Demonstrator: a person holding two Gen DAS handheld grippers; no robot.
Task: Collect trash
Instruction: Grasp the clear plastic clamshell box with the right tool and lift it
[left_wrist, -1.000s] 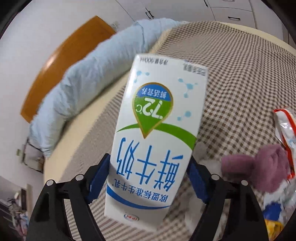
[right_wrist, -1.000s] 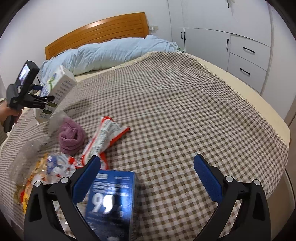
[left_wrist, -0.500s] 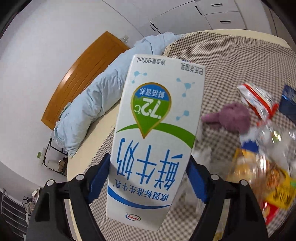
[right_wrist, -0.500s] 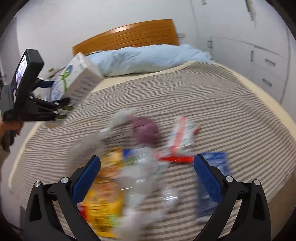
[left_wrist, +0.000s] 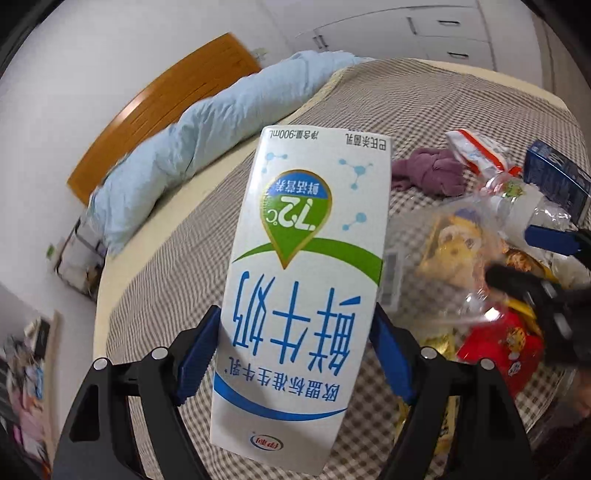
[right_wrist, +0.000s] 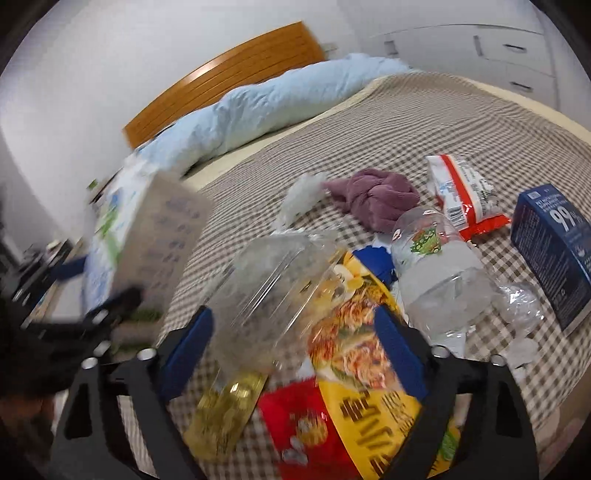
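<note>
A checked brown-and-white bedspread (right_wrist: 424, 122) covers the bed, with a pale blue duvet (right_wrist: 280, 99) along the wooden headboard (right_wrist: 229, 74) and white cabinets (right_wrist: 498, 48) behind. The left gripper (left_wrist: 295, 354) pinches an upside-down milk carton (left_wrist: 306, 258) above the bed. The right gripper (right_wrist: 295, 350), its fingers just narrowing yet spread, hangs over a clear plastic container (right_wrist: 273, 280) amid the trash.

Bedroom, domestic. Before me: bed (right_wrist: 424, 122) under brown checked cover, long pale-blue pillow (right_wrist: 266, 110), wooden headboard (right_wrist: 229, 77), white built-in cupboards with drawers (right_wrist: 498, 51), plain white walls.
</note>
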